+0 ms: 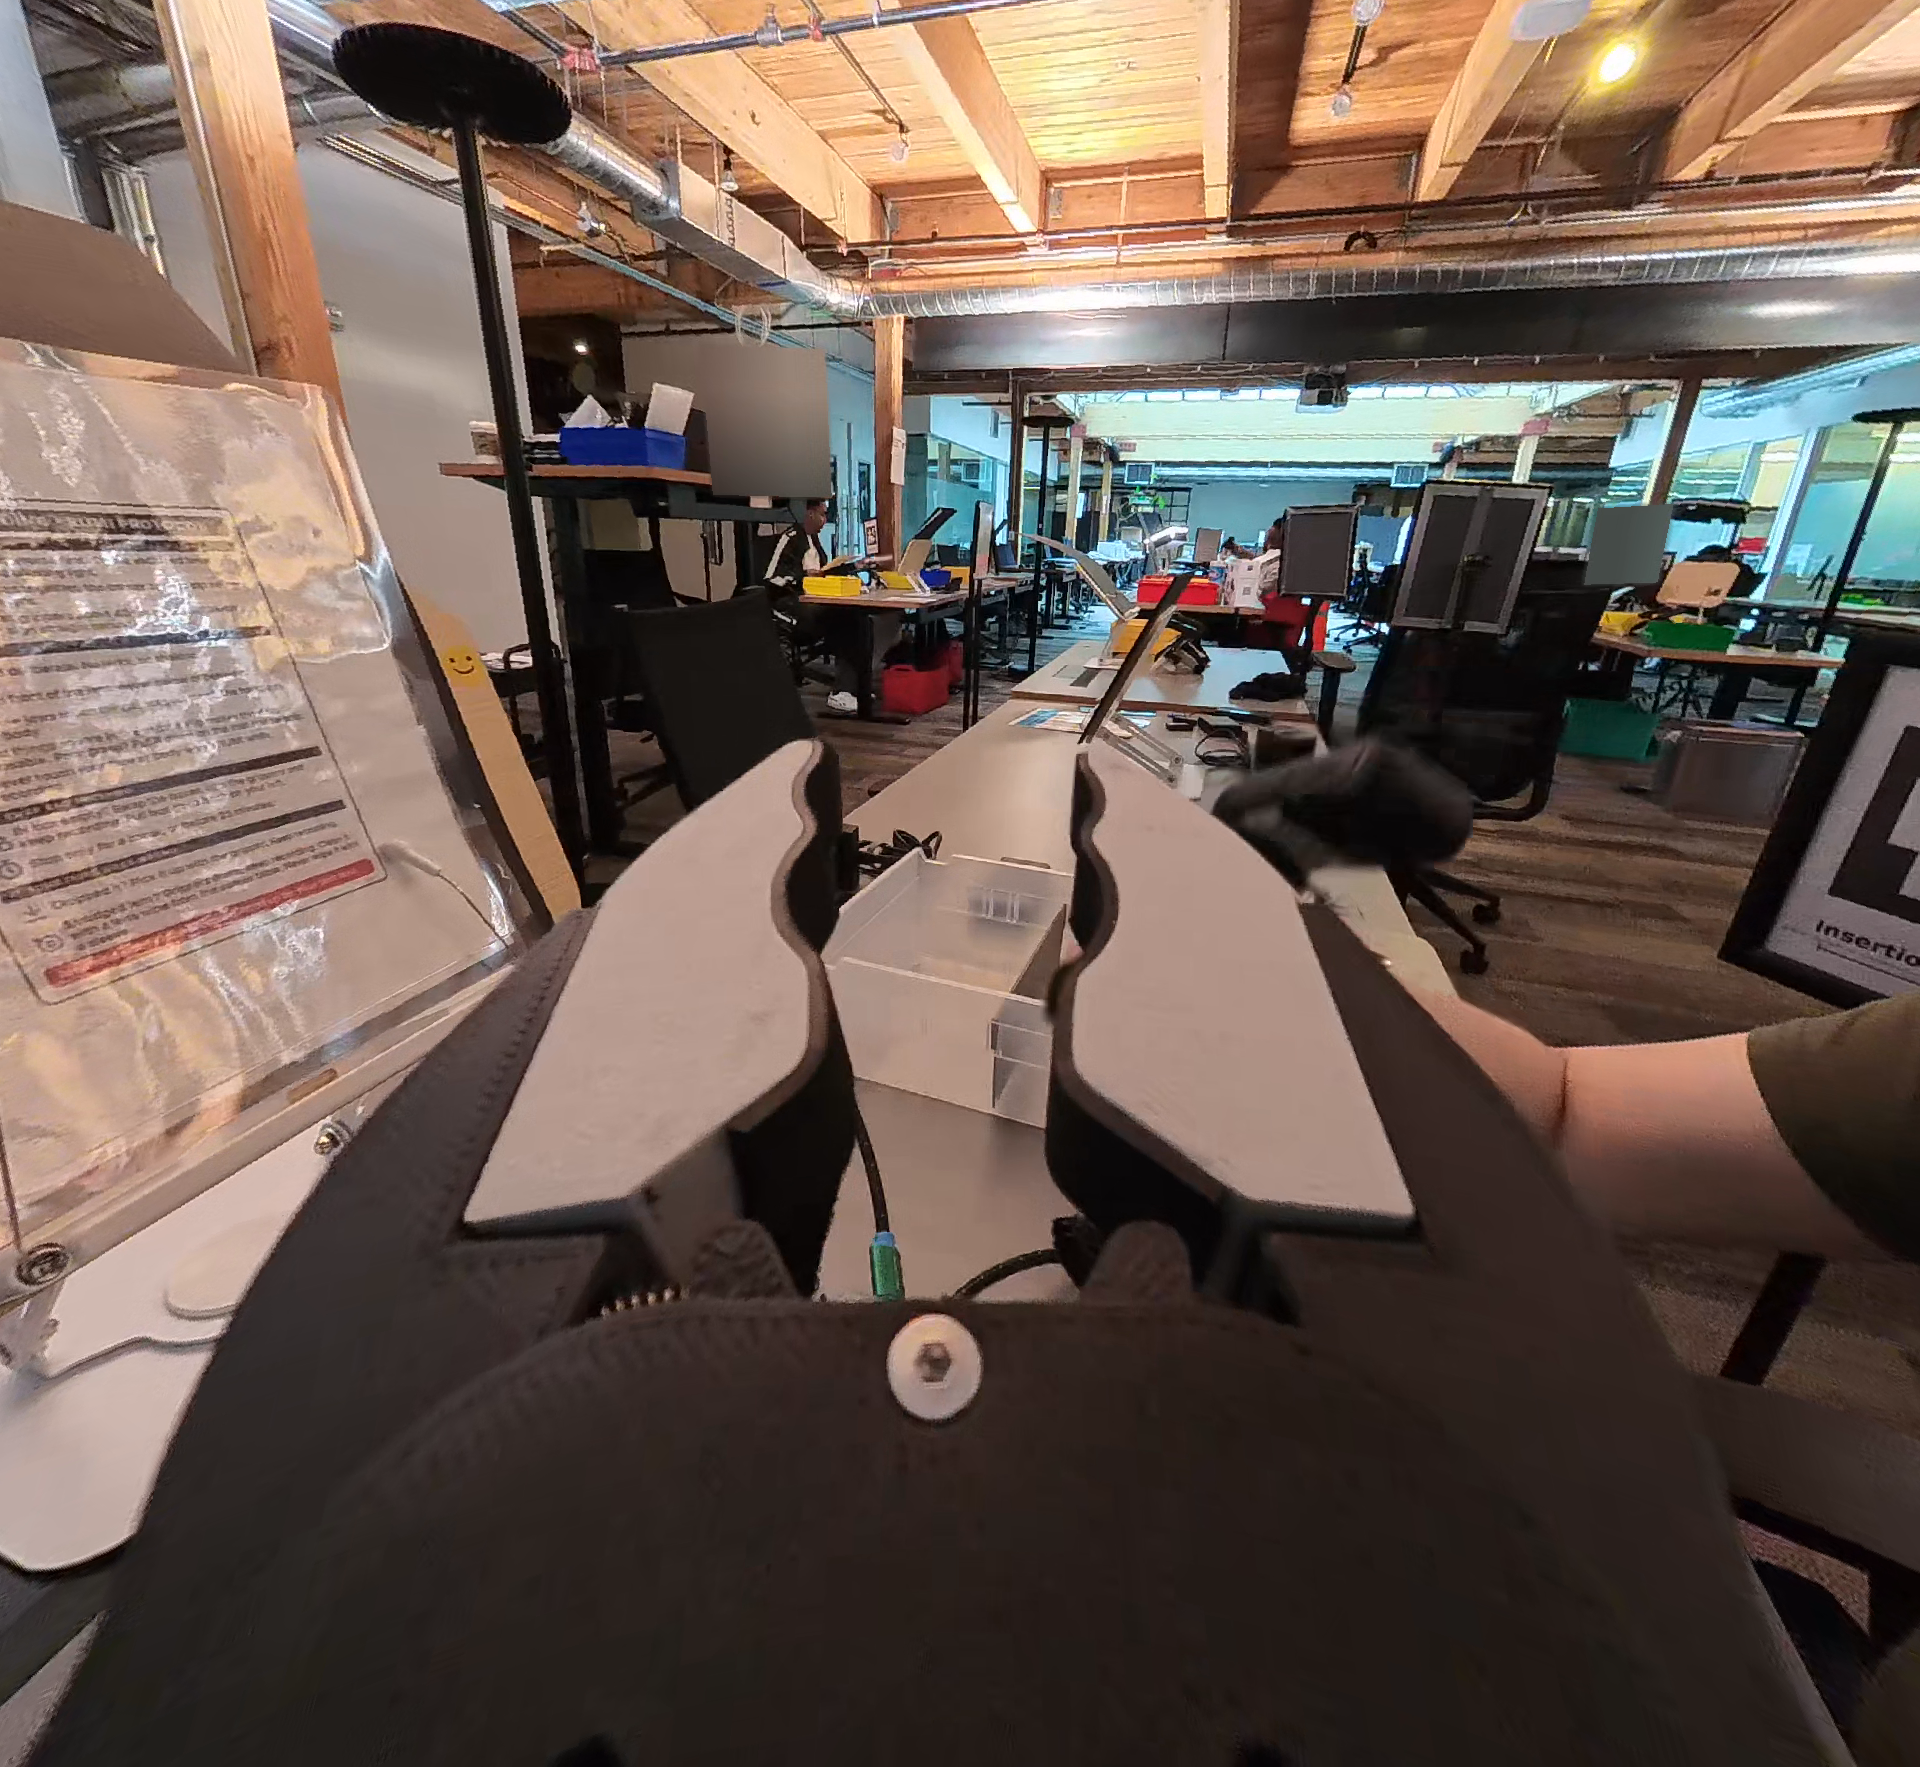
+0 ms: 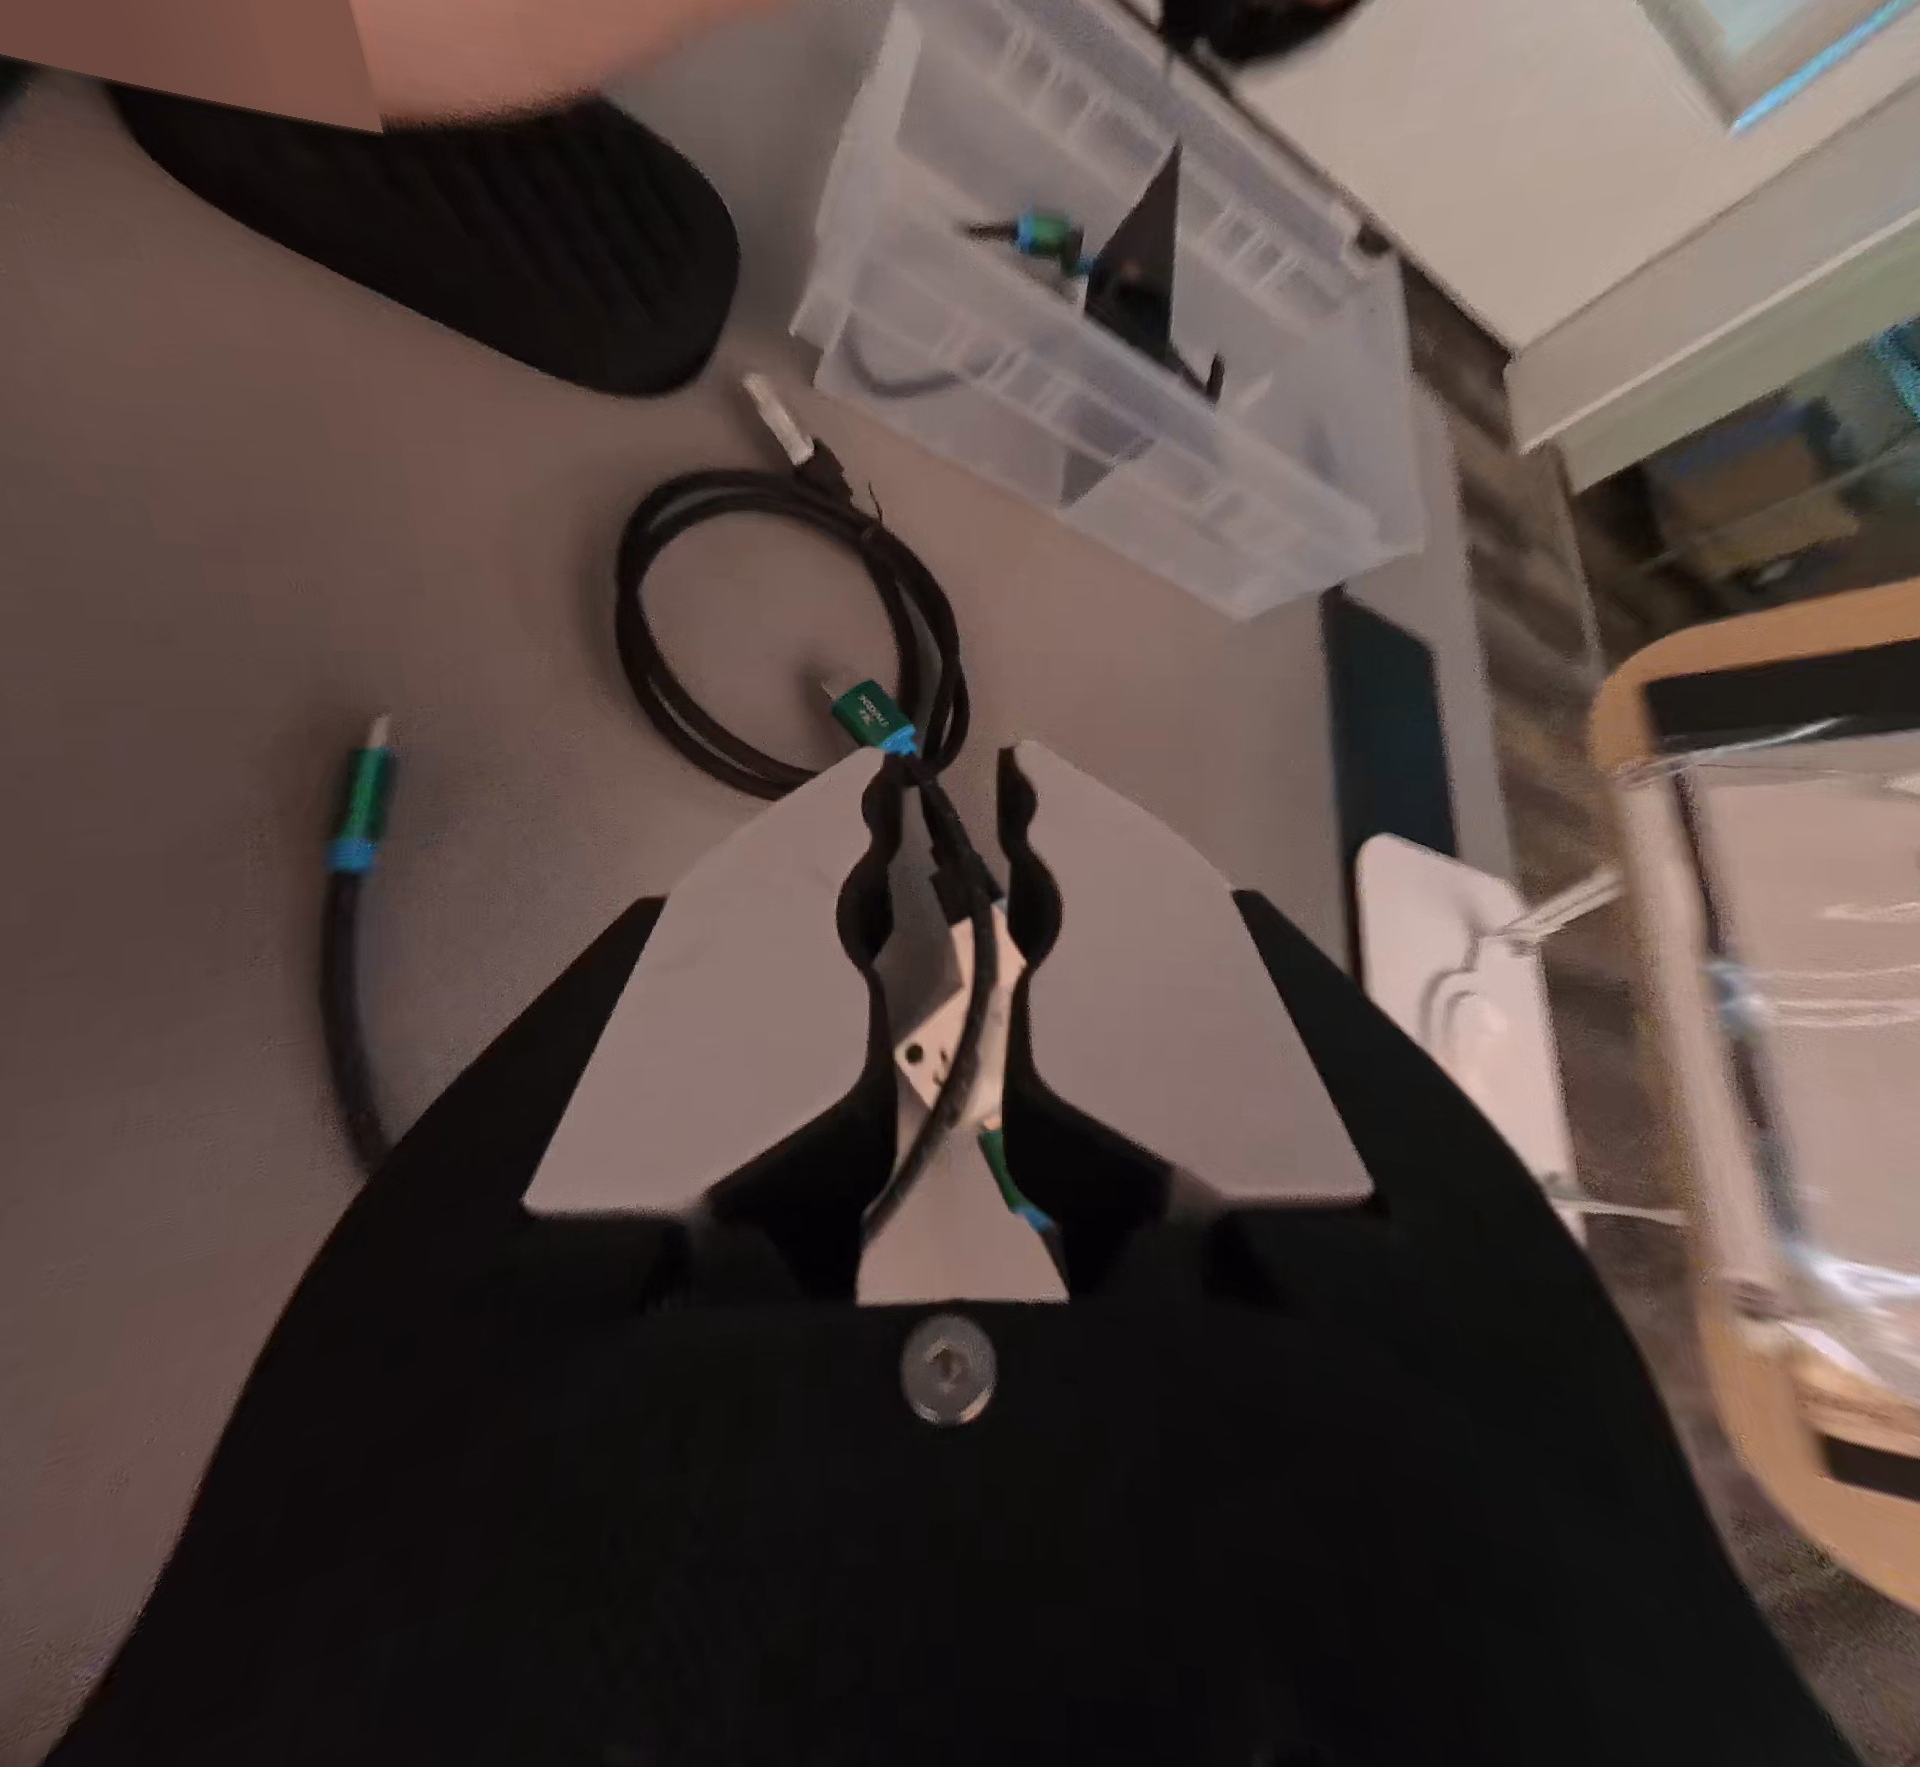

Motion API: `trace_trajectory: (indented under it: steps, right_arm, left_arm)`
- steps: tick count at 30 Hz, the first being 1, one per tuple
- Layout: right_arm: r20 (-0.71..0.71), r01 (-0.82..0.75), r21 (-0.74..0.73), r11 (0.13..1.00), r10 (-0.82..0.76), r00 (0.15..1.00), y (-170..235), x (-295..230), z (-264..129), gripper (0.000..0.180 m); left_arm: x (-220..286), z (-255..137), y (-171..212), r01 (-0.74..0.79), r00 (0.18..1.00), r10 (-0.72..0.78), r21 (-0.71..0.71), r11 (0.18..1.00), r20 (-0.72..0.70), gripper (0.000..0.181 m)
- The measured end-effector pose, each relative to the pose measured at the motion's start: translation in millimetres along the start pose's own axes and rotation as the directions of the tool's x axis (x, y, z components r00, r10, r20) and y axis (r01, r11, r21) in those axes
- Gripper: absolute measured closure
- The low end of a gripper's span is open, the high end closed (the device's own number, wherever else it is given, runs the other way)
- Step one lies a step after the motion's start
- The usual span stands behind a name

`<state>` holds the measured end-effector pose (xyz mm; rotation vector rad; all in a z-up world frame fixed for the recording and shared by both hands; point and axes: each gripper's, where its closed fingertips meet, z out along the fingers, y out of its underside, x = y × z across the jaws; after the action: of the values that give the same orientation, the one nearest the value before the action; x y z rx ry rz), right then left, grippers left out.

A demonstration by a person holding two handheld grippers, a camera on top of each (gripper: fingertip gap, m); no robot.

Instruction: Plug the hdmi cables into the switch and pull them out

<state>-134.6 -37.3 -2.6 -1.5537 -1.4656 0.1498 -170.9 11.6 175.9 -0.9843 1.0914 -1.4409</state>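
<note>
In the right wrist view, my right gripper [image 2: 945, 761] hangs over the grey table [image 2: 312, 574]. Its fingers stand apart around a black braided HDMI cable [image 2: 951, 870]. The cable lies by the left fingertip [image 2: 868, 767] and a gap shows on its other side. The cable's green plug [image 2: 868, 715] lies just past the fingertips, inside a black coil [image 2: 665, 637]. A second green plug [image 2: 358, 803] lies to the left. My left gripper [image 1: 951, 761] is open and empty above a clear plastic box [image 1: 935, 969]. A green plug [image 1: 883, 1260] shows under its fingers. I cannot make out the switch.
The clear box [image 2: 1101, 346] has a dark divider and a green plug [image 2: 1044, 237] at it. A silver-tipped plug [image 2: 774, 413] lies beside it. A clear sign stand [image 1: 187, 782] stands left. My blurred right gripper [image 1: 1351, 813] and a forearm [image 1: 1662, 1125] are right. A white plate [image 2: 1455, 990] lies right.
</note>
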Motion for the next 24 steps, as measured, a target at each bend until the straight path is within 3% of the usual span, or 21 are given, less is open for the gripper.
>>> trace_trajectory:
  steps: [3, 6, 9, 13, 17, 24]
  right_arm:
    - [0.044, -0.027, -0.19, 0.981, 0.036, 0.998, 37.9, -12.1, 63.9, 0.15]
    - [-0.016, 0.11, -0.384, 0.917, -0.125, 0.992, 72.0, -3.0, 94.2, 0.148]
    - [0.01, 0.122, -0.395, 0.91, -0.129, 0.992, 76.1, -2.8, 108.0, 0.154]
    - [0.053, 0.112, -0.478, 0.871, -0.098, 0.994, 95.2, 1.2, 113.7, 0.157]
    - [0.092, 0.054, -0.463, 0.885, -0.012, 0.996, 100.7, -4.1, 115.2, 0.169]
    - [-0.021, 0.159, -0.375, 0.913, -0.18, 0.983, 73.2, 8.9, 74.8, 0.172]
  left_arm:
    - [-0.4, -1.0, 0.3, -0.039, 0.999, 0.039, -0.025, 0.999, 0.01, 0.139]
    - [-0.8, -5.1, -6.8, -0.04, 0.999, 0.04, -0.001, 0.999, 0.007, 0.14]
    - [-0.4, -10.1, -15.7, -0.028, 1.0, 0.028, 0.038, 0.999, -0.005, 0.141]
    - [-0.1, -13.3, -18.9, -0.039, 0.999, 0.04, 0.047, 0.998, -0.008, 0.144]
    - [0.5, -12.9, -19.3, -0.027, 0.999, 0.028, 0.053, 0.998, -0.016, 0.147]
    - [3.2, -10.8, -14.1, -0.028, 0.999, 0.028, 0.013, 1.0, -0.021, 0.147]
